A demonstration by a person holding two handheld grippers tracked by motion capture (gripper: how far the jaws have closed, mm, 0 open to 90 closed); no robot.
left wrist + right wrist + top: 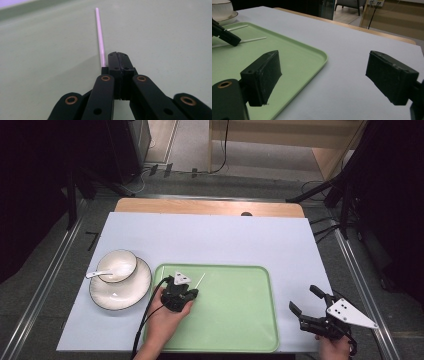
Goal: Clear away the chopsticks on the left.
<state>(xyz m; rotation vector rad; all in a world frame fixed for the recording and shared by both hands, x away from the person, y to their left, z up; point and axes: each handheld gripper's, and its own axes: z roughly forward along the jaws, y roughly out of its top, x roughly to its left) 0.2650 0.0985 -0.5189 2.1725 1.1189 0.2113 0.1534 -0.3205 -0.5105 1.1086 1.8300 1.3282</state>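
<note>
A thin white stick [200, 280] [99, 32] lies on the green tray [240, 320] near its far left. My left gripper [191, 293] [119, 56] is held low over the tray, its jaws pressed shut against each other. The stick runs forward from beside the left jaw, not between the two. In the right gripper view the left gripper's tip [227, 37] sits over that stick [253, 39], with a second stick [237, 27] behind it. My right gripper [303, 298] [324, 75] stands open over the white table, right of the tray, with nothing between its jaws.
A white bowl [120, 265] with a spoon [97, 274] sits on a white plate [120, 295] left of the tray. The white tabletop [225, 240] stretches beyond the tray. Dark stands and cables flank the table.
</note>
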